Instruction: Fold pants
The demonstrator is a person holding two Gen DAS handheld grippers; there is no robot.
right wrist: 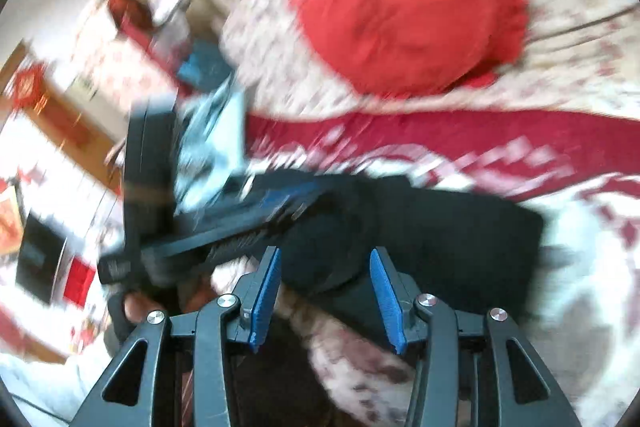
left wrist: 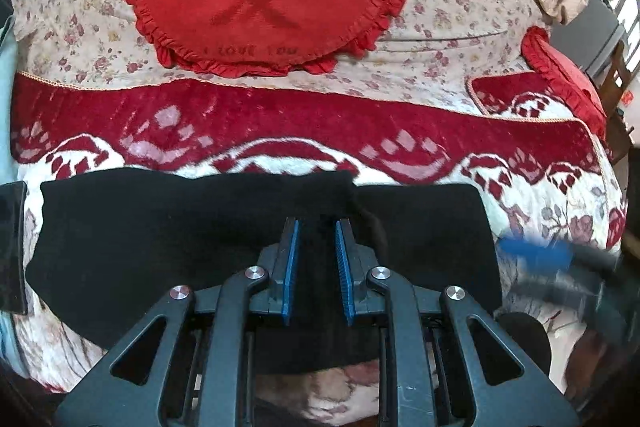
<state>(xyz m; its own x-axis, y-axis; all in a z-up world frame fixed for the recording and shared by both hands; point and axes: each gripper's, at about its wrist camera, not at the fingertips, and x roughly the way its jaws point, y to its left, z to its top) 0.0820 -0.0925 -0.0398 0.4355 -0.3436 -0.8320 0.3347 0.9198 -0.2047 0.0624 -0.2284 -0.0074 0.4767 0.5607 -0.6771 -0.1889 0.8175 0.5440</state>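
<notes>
Each gripper consisted of dark grey-black moulded linkage arms with elongated triangular cut-outs. Round silver pivot screws, four visible per unit, joined the linkage bars. The left gripper (left wrist: 316, 223) carried two fingers lined with bright blue ribbed pads (left wrist: 291, 267). The right gripper (right wrist: 326, 255) had the same construction, with identical blue ribbed pads (right wrist: 267, 297) on dark finger mounts. In the right wrist view, the left unit's black body (right wrist: 208, 239) appeared blurred, with a hand (right wrist: 138, 307) showing bare skin at its grip. Markings on that body were illegible.
</notes>
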